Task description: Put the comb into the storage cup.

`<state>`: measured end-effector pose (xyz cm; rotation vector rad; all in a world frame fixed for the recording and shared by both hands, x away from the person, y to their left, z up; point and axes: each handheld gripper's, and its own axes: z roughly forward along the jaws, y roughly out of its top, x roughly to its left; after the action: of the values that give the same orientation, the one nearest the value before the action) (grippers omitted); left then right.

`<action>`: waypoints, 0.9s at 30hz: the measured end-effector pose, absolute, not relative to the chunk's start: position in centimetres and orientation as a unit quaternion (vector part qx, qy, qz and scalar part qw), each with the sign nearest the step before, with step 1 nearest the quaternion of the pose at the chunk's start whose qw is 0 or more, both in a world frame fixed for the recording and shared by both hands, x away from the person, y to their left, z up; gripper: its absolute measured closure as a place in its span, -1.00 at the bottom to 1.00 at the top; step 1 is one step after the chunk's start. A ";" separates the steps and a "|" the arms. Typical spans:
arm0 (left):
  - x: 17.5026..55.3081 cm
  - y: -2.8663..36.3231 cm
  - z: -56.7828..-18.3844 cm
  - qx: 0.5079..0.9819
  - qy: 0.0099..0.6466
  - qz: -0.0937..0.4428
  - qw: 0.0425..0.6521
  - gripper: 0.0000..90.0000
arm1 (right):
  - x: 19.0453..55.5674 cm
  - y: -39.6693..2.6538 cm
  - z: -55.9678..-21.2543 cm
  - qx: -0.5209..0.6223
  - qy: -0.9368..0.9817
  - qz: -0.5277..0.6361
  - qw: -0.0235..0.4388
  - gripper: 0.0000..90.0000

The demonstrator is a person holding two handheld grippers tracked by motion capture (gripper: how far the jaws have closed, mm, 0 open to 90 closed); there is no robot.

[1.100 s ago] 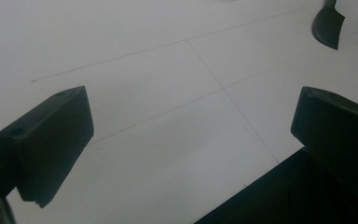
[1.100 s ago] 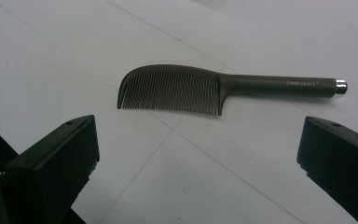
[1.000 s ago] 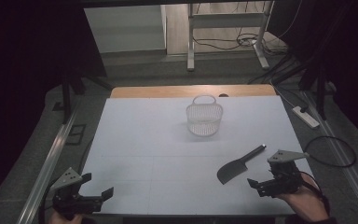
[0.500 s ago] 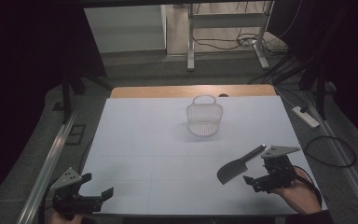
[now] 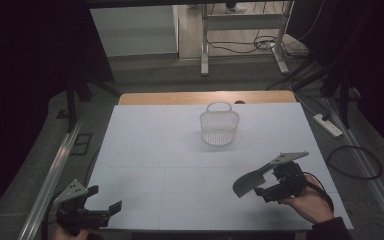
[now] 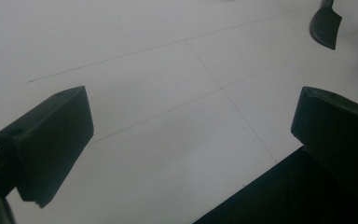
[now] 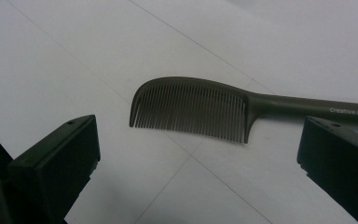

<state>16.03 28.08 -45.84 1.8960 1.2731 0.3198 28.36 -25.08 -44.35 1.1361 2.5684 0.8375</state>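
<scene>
Covering the tabletop (image 5: 155, 150) is a white sheet in a dark room; the comb (image 7: 200, 109) lies near its right edge before the spread right gripper (image 7: 200, 163), while the left gripper (image 5: 92, 212) gapes at the near left corner.

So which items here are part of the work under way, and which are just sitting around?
In the job:
- dark plastic comb with handle
- right tool, open beside it
- possibly the white mesh basket

Lying about:
- white power strip on the floor
- left tool, open and idle
</scene>
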 end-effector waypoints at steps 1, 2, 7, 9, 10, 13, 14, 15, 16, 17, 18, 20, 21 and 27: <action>16.0 28.1 -45.8 0.751 0.505 0.127 0.406 -1.00 | 28.4 -24.9 -44.4 0.384 0.873 0.282 0.105 -1.00; 16.0 28.1 -45.8 0.751 0.504 0.127 0.406 -1.00 | 28.5 -24.8 -44.4 0.382 0.874 0.281 0.104 -1.00; 16.0 28.1 -45.8 0.751 0.504 0.127 0.406 -1.00 | 29.0 -24.1 -44.5 0.382 0.875 0.282 0.091 -1.00; 16.0 28.1 -45.8 0.751 0.504 0.126 0.407 -1.00 | 29.2 -23.8 -44.6 0.381 0.877 0.277 0.091 -1.00; 16.0 28.1 -45.8 0.751 0.504 0.126 0.407 -1.00 | 29.3 -23.4 -44.7 0.378 0.880 0.272 0.091 -1.00; 16.0 28.1 -45.8 0.751 0.504 0.126 0.407 -1.00 | 29.5 -23.0 -44.8 0.375 0.883 0.267 0.091 -1.00; 16.0 28.1 -45.8 0.751 0.504 0.126 0.407 -1.00 | 29.6 -22.9 -44.8 0.374 0.884 0.266 0.089 -1.00; 16.0 28.1 -45.8 0.751 0.504 0.126 0.407 -1.00 | 29.7 -22.6 -44.9 0.373 0.886 0.263 0.087 -1.00; 16.0 28.1 -45.8 0.751 0.504 0.126 0.407 -1.00 | 29.7 -22.4 -44.9 0.372 0.886 0.263 0.088 -1.00; 16.0 28.1 -45.8 0.751 0.504 0.126 0.407 -1.00 | 29.7 -22.4 -44.9 0.372 0.886 0.263 0.088 -1.00; 16.0 28.1 -45.8 0.751 0.504 0.126 0.407 -1.00 | 29.8 -22.3 -44.9 0.370 0.887 0.260 0.089 -1.00; 16.0 28.1 -45.8 0.751 0.504 0.126 0.408 -1.00 | 29.9 -21.9 -45.0 0.367 0.889 0.258 0.089 -1.00; 16.0 28.1 -45.8 0.751 0.504 0.126 0.408 -1.00 | 29.9 -21.9 -45.0 0.367 0.889 0.258 0.089 -1.00; 16.0 28.1 -45.8 0.751 0.503 0.125 0.408 -1.00 | 30.1 -21.3 -45.1 0.363 0.893 0.252 0.089 -1.00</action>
<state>16.01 28.14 -45.83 1.8928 1.2685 0.3161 30.10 -21.28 -45.08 1.0802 2.6565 0.7497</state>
